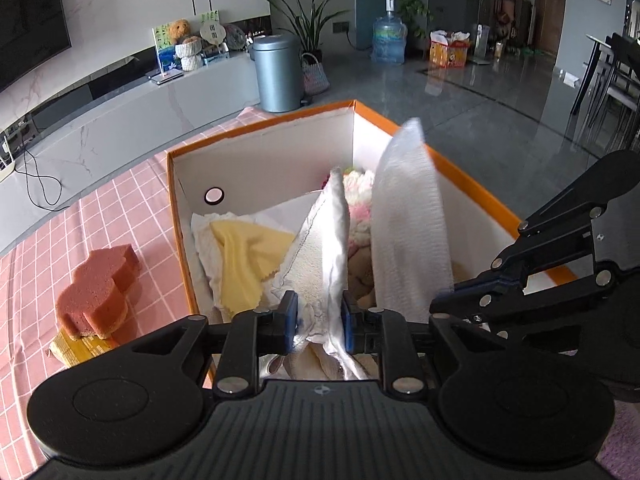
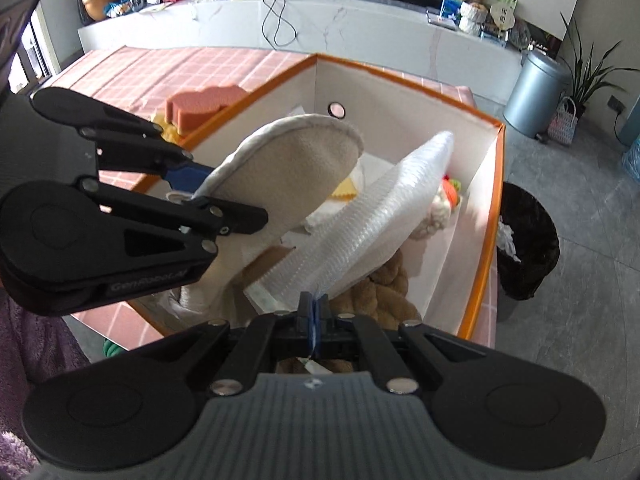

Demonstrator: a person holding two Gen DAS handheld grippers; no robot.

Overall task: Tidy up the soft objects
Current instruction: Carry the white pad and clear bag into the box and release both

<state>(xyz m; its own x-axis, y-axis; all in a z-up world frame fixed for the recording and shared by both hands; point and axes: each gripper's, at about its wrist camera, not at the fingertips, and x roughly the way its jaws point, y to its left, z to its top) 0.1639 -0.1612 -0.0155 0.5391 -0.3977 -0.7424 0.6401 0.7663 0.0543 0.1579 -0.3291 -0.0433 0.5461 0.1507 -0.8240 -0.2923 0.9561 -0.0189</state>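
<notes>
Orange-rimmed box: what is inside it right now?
Inside the orange-rimmed box: a yellow cloth on white paper, a cream slipper, bubble wrap, a fluffy pink-white item and brown plush. The bottom is mostly covered.

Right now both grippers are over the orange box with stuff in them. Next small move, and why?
Probably let go. The left gripper holds the cream insole and the right gripper pinches the white foam sheet, both hanging inside the orange box above the cloths already there, so opening should drop them in.
</notes>
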